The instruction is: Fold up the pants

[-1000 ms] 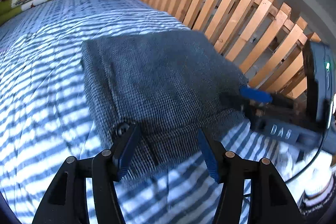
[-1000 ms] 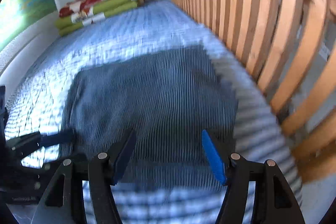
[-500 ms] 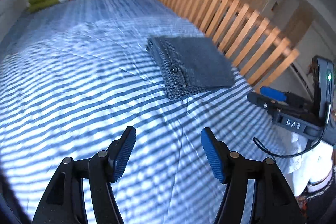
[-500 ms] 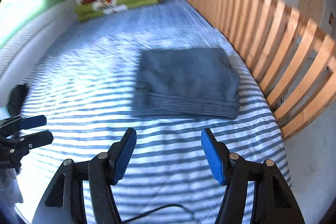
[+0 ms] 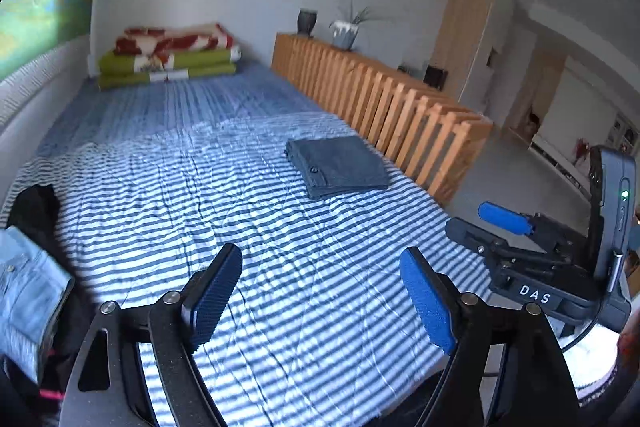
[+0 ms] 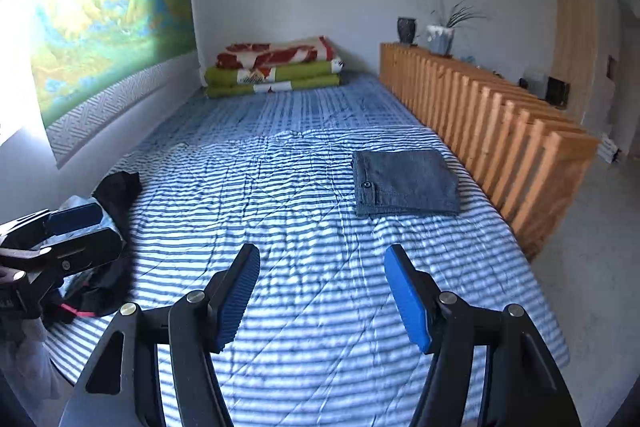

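Left wrist view: the left hand-held gripper is spread and empty above the near edge of the bed. The folded pants lie as a flat grey rectangle near the bed's right edge, just beside the wooden slat rail. The woven cloth looks soft, light and limp; a grip at a folded corner or the buttoned waistband edge would likely hold the layers together.

Right wrist view: the right hand-held gripper is likewise spread, holding nothing. The pants rest well apart from it on the wrinkled, striped quilt. Dark clothes lie at the bed's left edge.
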Motion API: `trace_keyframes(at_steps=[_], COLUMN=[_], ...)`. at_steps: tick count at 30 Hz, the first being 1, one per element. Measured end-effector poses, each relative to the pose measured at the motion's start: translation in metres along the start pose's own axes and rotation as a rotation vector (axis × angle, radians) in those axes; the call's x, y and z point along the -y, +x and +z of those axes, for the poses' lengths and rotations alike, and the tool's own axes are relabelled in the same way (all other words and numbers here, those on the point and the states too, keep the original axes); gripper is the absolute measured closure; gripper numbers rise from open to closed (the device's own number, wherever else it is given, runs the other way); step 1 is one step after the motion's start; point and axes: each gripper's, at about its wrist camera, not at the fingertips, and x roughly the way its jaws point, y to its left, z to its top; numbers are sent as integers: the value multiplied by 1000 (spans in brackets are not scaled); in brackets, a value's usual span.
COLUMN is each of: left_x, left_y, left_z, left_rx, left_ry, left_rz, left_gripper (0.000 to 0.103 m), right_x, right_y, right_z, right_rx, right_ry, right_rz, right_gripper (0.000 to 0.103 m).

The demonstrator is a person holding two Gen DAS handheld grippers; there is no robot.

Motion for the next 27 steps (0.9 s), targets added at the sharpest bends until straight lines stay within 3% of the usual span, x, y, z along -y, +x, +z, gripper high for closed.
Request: trace_keyframes(at_steps=[6,9,13,22,27], left_x=[36,55,69,62,56], left_y=[-70,-86,-99,-92,-73], left_z=[-58,-85,-111,-130,-121], left_rx=[57,49,29,-9,-25], left_ry=[24,64,90,65,61], left_rz=[-24,-26,-20,32,59], left_gripper=[15,15,14,14,11], right_x=[-13,-24,-33,-38,-40], right_y=[-60,-80,-94,-85,-71], right_z=[-53,-76,-96,-112,-112], right_rx=[37,50,37,10,-13], right_ry=[71,47,31,39,38], right_rz=[-56,-102,-86,-51,-21], right_gripper=[42,42,42,42,42])
